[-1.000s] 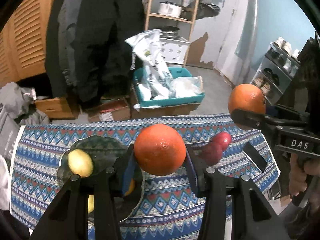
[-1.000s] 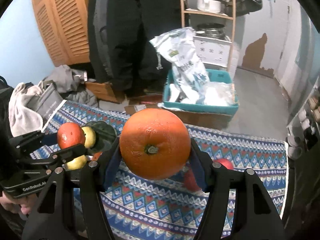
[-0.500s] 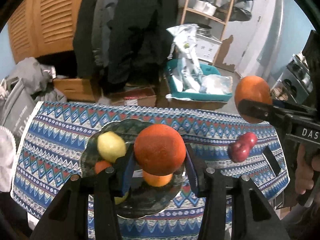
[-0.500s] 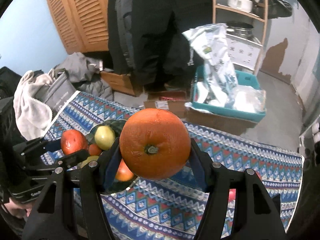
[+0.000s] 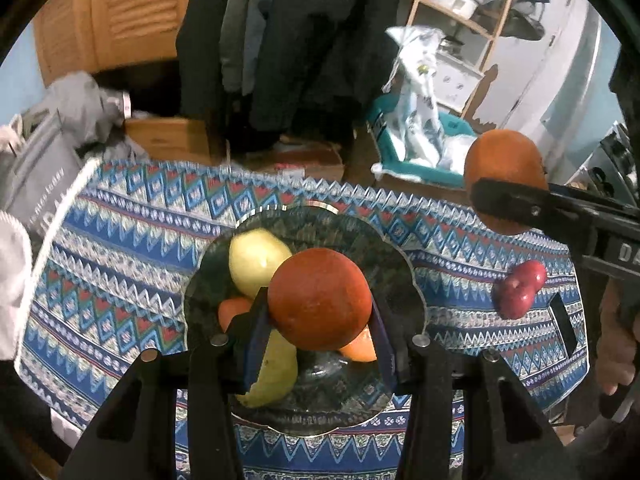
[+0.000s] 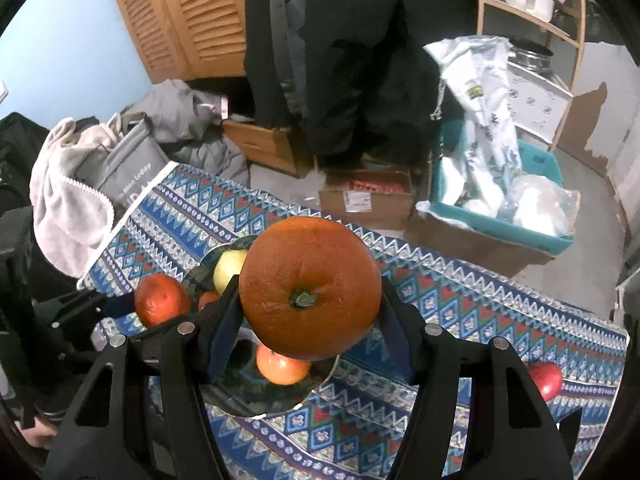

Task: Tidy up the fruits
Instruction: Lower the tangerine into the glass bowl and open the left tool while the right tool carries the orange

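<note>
The left gripper (image 5: 318, 334) tilts steeply down above the dark glass plate (image 5: 404, 276), its jaws clamped on a reddish orange (image 5: 318, 298) that hangs over the yellow pears (image 5: 256, 262) and small oranges (image 5: 360, 348) already lying there. The right gripper (image 6: 310, 334) also points steeply down, pinching a bigger orange (image 6: 310, 288), stem end toward the camera, over the plate's right edge. Both plate and two red apples (image 5: 520, 294), lying well off to its right, rest on the patterned cloth (image 5: 120, 248); a hand (image 5: 612, 344) grips the right tool's handle at the frame's edge.
</note>
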`<state>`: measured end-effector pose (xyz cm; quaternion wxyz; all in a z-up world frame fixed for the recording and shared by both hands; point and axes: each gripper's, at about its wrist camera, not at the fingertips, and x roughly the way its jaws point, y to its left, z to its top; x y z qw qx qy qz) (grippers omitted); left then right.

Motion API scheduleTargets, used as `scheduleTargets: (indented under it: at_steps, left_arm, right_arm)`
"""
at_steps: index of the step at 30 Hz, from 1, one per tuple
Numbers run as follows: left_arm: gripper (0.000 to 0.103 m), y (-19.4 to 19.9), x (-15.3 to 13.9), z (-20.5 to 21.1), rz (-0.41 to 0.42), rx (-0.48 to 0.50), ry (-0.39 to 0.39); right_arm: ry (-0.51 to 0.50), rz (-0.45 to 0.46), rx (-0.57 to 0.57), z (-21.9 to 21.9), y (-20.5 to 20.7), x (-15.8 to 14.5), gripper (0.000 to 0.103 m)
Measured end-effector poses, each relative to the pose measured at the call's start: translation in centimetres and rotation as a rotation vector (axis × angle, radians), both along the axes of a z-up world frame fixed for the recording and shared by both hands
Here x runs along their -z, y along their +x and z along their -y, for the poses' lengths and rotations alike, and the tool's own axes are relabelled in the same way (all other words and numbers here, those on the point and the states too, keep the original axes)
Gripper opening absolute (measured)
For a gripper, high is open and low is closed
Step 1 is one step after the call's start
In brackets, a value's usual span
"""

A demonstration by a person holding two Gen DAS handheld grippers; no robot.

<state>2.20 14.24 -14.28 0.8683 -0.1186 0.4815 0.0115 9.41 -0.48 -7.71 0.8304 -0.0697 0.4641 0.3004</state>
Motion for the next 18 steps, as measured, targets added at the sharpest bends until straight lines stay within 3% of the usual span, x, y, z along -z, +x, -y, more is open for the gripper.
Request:
scheduleTargets:
  at_steps: [11,18]
  left_arm:
    - [0.048,1.8,5.0,-0.6,-0.122,-0.032,-0.031]
    - [0.048,2.6,6.5,-0.3,-0.164,-0.032,-0.022]
  right_arm:
    - [-0.052,-0.070,-0.029,-1.9,0.7,4.3,0.064]
    - [-0.073,-0.101,-0.033,-2.2,1.0,5.9,0.064]
